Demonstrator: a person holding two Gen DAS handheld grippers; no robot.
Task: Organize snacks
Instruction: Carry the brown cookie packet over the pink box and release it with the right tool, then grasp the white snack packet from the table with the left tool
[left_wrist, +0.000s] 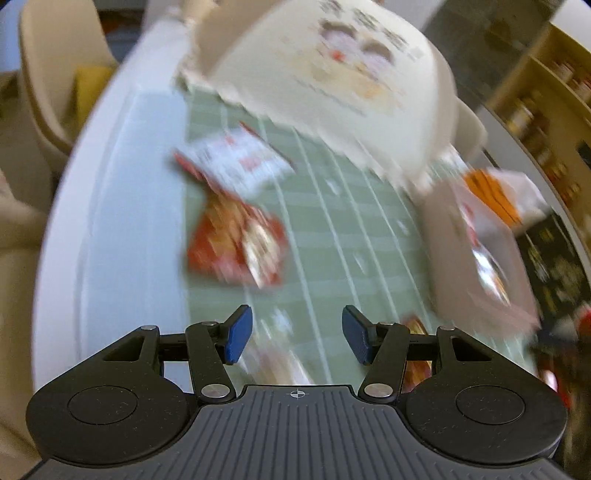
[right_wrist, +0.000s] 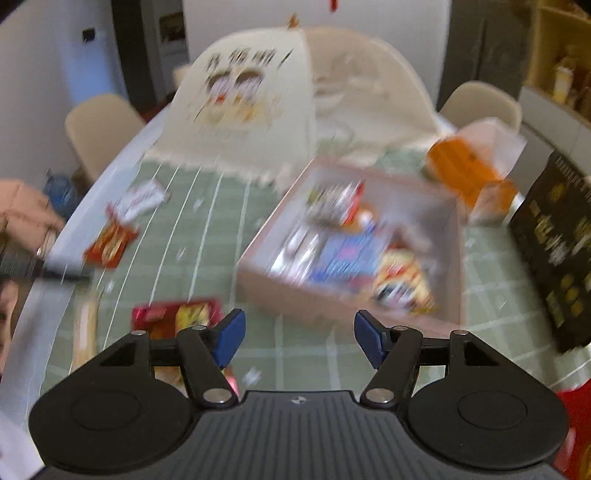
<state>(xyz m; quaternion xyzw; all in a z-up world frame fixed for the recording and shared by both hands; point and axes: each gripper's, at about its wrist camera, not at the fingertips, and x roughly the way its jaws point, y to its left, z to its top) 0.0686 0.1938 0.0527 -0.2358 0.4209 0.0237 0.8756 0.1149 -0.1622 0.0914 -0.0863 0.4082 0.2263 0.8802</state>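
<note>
My left gripper (left_wrist: 297, 338) hangs open and empty over the green checked cloth (left_wrist: 332, 236). Ahead of it, to the left, lie a red snack packet (left_wrist: 236, 247) and a white-and-red packet (left_wrist: 236, 162). The pink box (left_wrist: 447, 236) stands to its right. My right gripper (right_wrist: 299, 339) is open with nothing between its blue pads, just in front of the pink box (right_wrist: 284, 291), which holds several snack packets. A red-and-yellow packet (right_wrist: 177, 314) lies by its left finger. Further left lie a red packet (right_wrist: 110, 242) and a white one (right_wrist: 142, 199). Both views are blurred.
A cream mesh food cover (right_wrist: 258, 96) stands at the back of the table. An orange-and-white bag (right_wrist: 465, 173) and a black carton (right_wrist: 554, 251) sit right of the box. A long beige packet (right_wrist: 85, 332) lies near left. A person's hand (right_wrist: 33, 221) is at the left edge. Chairs ring the table.
</note>
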